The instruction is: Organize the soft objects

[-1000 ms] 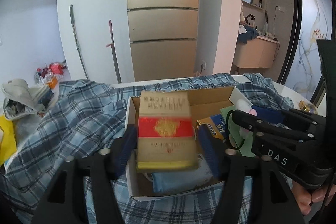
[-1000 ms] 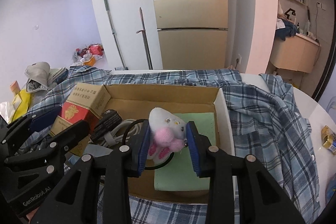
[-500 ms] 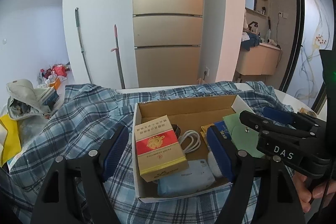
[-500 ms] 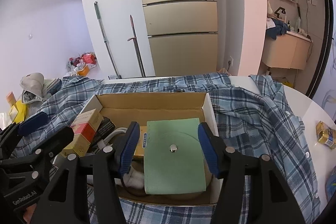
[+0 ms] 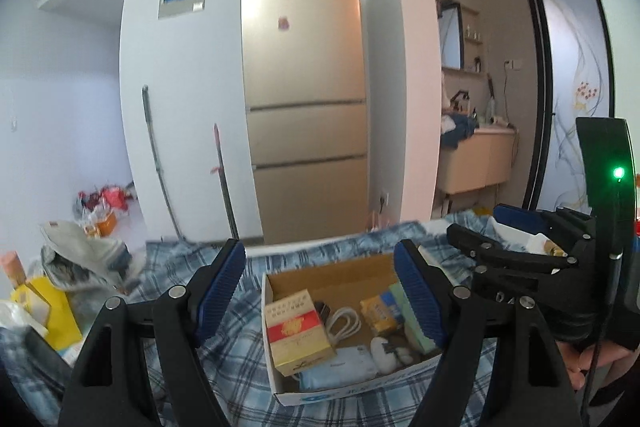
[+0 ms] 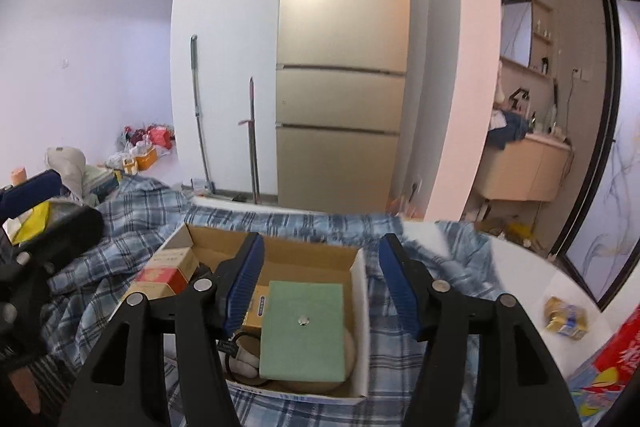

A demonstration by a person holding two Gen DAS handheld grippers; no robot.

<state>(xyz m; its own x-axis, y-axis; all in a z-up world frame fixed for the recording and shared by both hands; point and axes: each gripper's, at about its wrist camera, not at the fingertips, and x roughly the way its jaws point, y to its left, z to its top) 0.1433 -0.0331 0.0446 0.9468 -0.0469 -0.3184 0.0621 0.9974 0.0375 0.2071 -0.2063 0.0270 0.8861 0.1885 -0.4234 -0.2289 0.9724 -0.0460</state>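
A cardboard box (image 5: 340, 273) sits on a blue plaid cloth (image 6: 452, 259). It holds a red and gold carton (image 5: 298, 331), a white cable (image 5: 344, 321), a yellow packet (image 5: 378, 313), a pale blue pack (image 5: 340, 369), a white plush toy (image 5: 386, 351) and a green pad (image 6: 304, 327). My left gripper (image 5: 320, 287) is open and empty above the box. My right gripper (image 6: 322, 283) is open and empty above the green pad. The box (image 6: 312, 251) and the carton (image 6: 168, 269) also show in the right wrist view.
A gold fridge (image 5: 304, 99) and two leaning poles stand behind the table. Bags and clutter (image 5: 80, 259) lie at the left. A gold packet (image 6: 566, 317) and a red box (image 6: 608, 371) lie on the white table at the right.
Both grippers let go of their loads, the carton and the plush toy, into the box, opened, and have risen and pulled back from it.
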